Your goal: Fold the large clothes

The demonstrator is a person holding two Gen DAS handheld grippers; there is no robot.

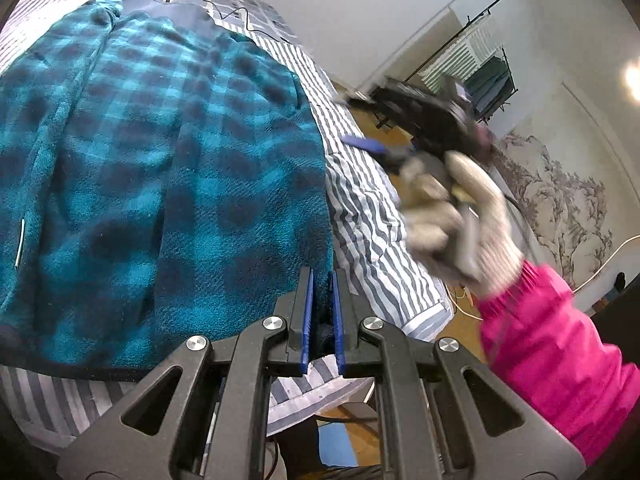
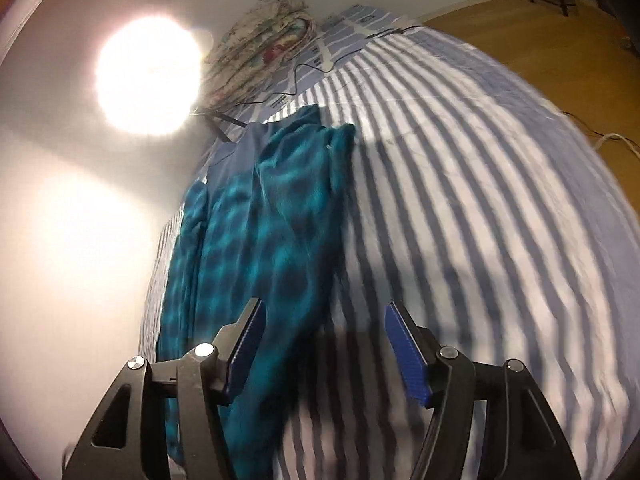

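Note:
A teal and dark plaid fleece garment [image 1: 160, 140] lies spread on the striped bed [image 1: 368, 208]. My left gripper [image 1: 322, 280] is shut on the garment's near right hem corner, dark fleece pinched between its blue pads. In the right wrist view the garment [image 2: 272, 220] runs away along the bed's left side. My right gripper [image 2: 325, 306] hovers open over its near edge and the striped sheet [image 2: 480, 200], nothing pressed between its pads. The left wrist view shows that right gripper [image 1: 384, 148] blurred, held by a gloved hand [image 1: 460, 208] with a pink sleeve [image 1: 552, 340].
A floral bedding pile [image 2: 260, 40] and a black cable [image 2: 304, 68] lie at the bed's far end. A bright lamp glare [image 2: 148, 76] washes out the wall. A clothes rack [image 1: 480, 68] stands on the wooden floor [image 2: 540, 40] beyond the bed.

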